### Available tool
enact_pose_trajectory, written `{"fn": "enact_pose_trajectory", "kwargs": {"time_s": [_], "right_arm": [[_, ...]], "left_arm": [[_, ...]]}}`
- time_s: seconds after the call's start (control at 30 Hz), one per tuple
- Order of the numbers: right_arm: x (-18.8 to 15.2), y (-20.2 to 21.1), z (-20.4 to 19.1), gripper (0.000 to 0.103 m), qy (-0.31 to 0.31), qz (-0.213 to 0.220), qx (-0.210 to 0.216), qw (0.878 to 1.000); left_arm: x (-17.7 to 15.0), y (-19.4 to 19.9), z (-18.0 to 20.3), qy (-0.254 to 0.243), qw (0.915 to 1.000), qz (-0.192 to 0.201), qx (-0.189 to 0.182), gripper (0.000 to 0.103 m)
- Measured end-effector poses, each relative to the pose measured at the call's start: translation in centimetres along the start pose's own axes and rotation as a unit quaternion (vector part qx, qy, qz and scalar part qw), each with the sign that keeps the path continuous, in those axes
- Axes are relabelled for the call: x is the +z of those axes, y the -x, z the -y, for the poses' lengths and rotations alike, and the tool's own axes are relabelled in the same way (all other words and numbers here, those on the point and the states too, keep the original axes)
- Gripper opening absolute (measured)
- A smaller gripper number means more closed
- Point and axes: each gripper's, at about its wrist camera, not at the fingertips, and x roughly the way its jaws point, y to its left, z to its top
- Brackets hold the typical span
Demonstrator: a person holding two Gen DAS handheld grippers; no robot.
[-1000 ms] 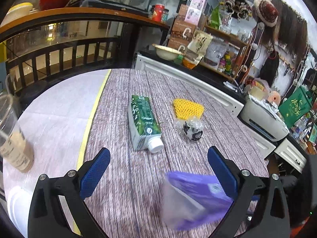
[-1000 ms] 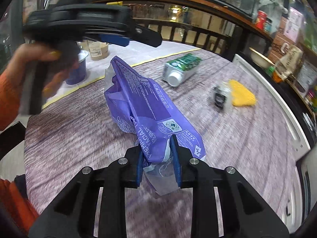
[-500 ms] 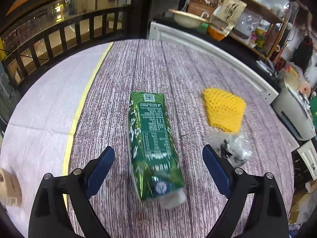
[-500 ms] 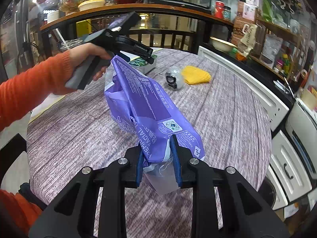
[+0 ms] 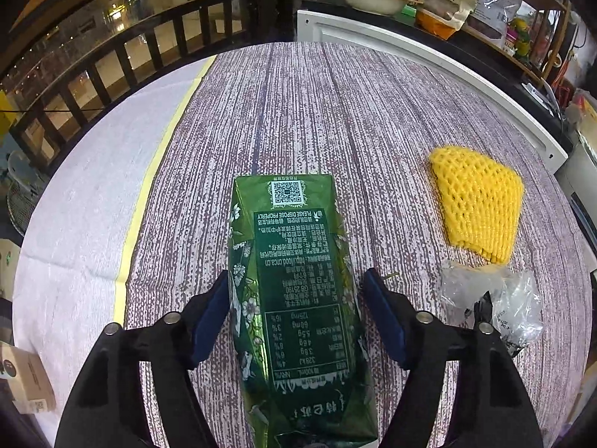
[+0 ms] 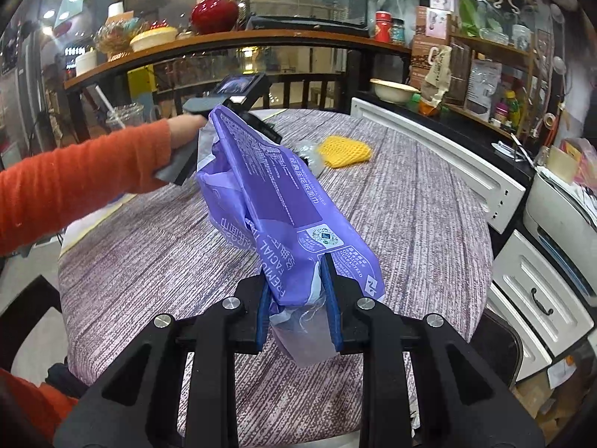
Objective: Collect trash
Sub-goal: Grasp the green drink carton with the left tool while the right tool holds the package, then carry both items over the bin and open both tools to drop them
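Note:
A green drink carton (image 5: 298, 298) lies flat on the purple-grey tablecloth (image 5: 335, 112). My left gripper (image 5: 296, 295) is open, one blue pad on each side of the carton; I cannot tell whether they touch it. A yellow foam net (image 5: 477, 201) and a crumpled clear wrapper (image 5: 496, 302) lie to its right. My right gripper (image 6: 296, 298) is shut on a purple tissue bag (image 6: 276, 205) and holds it above the table. The bag hides most of the left gripper in the right wrist view; the net (image 6: 345, 147) shows behind it.
A white cloth with a yellow edge (image 5: 93, 194) covers the table's left part. A small box (image 5: 26, 377) sits at its near left. A white cabinet (image 6: 440, 160) and printer (image 6: 559, 216) border the right side. A railing (image 5: 112, 59) runs behind.
My left gripper has moved forward and down over the carton, and its jaws have narrowed around it. My right gripper has lifted and turned a little, still holding the purple bag.

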Motion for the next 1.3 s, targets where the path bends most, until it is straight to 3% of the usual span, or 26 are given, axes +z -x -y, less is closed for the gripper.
{"fn": "enact_pose_trajectory", "kwargs": {"time_s": [0.13,0.43,0.67,1.03,1.3], "right_arm": [[0.1,0.2,0.9,0.025,-0.022,0.009,-0.007,1.000],[-0.1,0.1,1.8,0.025,-0.049,0.019,-0.015,0.998],[-0.4,0.3,2.9,0.025,-0.071,0.028,-0.018,0.997],[-2.2,0.8,5.3,0.025,-0.128,0.037,-0.031,0.991],[-4.4,2.4,8.6,0.026,-0.189,0.048,-0.060,0.979]], "left_arm": [[-0.3,0.4,0.0,0.001,0.9999,0.009,0.007,0.050],[-1.2,1.3,-0.5,0.026,0.9989,0.028,-0.026,0.049],[-3.3,4.3,-0.3,0.036,0.9937,0.068,-0.081,0.049],[-8.5,11.5,3.2,-0.025,0.9763,0.159,-0.145,0.049],[-10.8,13.6,7.2,-0.061,0.9605,0.168,-0.213,0.049]]}}
